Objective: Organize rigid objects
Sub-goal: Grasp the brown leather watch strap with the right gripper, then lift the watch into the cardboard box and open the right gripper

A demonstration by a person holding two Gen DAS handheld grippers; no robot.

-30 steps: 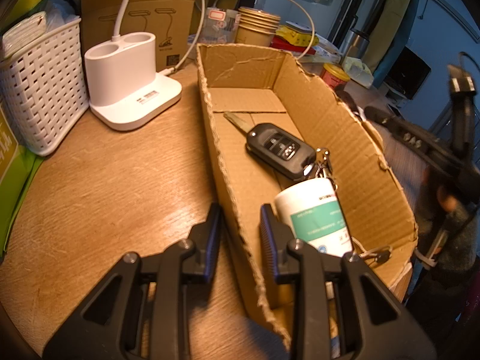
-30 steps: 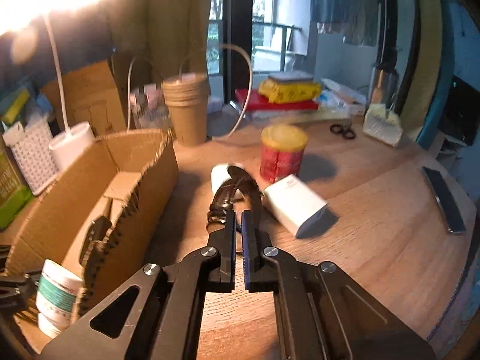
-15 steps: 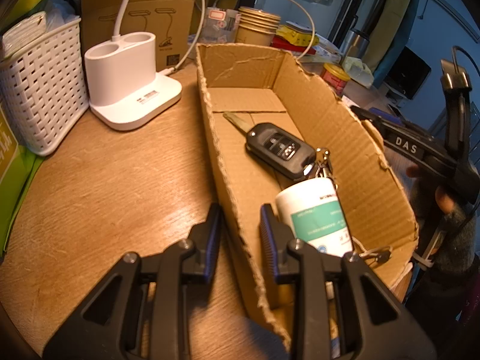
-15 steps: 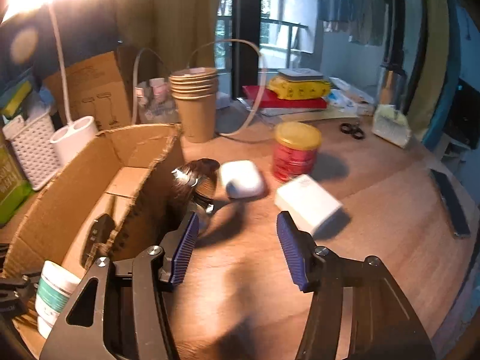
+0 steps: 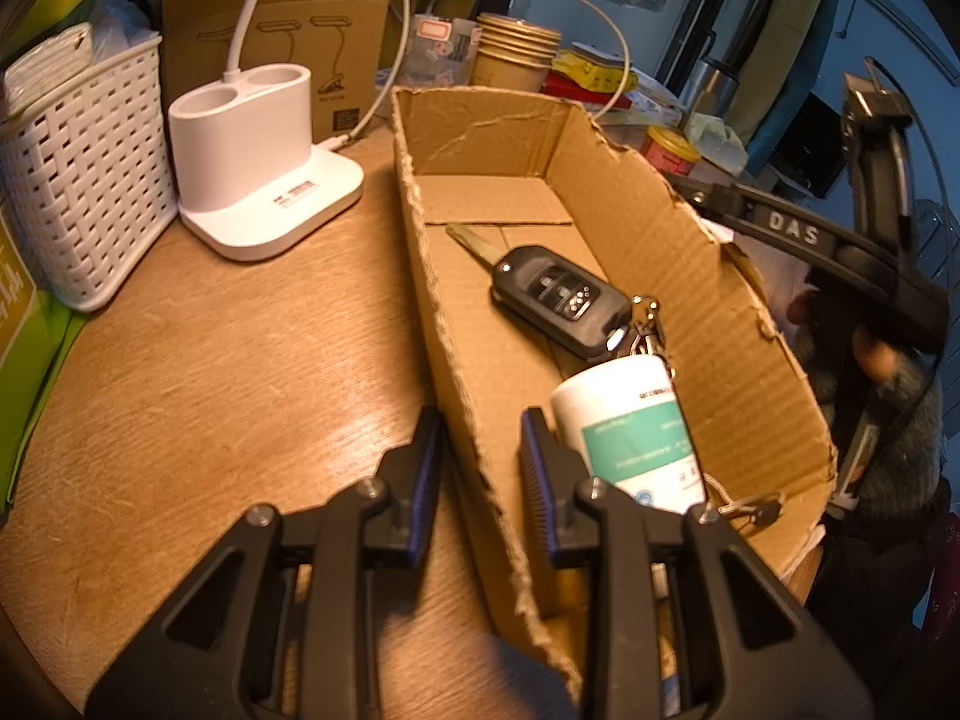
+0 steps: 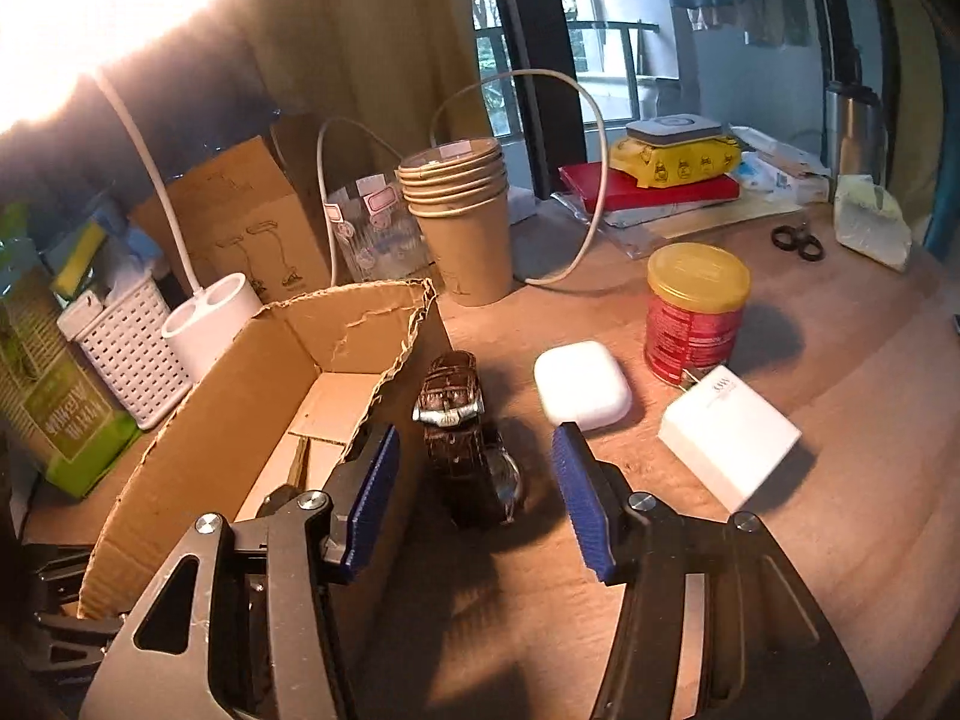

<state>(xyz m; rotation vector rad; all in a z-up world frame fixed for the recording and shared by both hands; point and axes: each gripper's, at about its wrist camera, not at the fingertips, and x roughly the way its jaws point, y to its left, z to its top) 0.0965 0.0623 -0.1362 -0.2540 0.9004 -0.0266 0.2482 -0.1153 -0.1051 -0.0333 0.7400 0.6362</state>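
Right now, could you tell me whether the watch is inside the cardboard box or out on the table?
Out: the watch lies on the table, just beside the cardboard box's torn wall.

Wooden table (image 6: 840,432) with cardboard box (image 6: 252,384), watch (image 6: 468,444), white case (image 6: 579,384), red tin (image 6: 693,312).

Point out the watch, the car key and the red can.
watch (image 6: 462,450), right wrist view, on the strap.
car key (image 5: 561,294), left wrist view, on the fob's buttons.
red can (image 6: 693,324), right wrist view, on the label.
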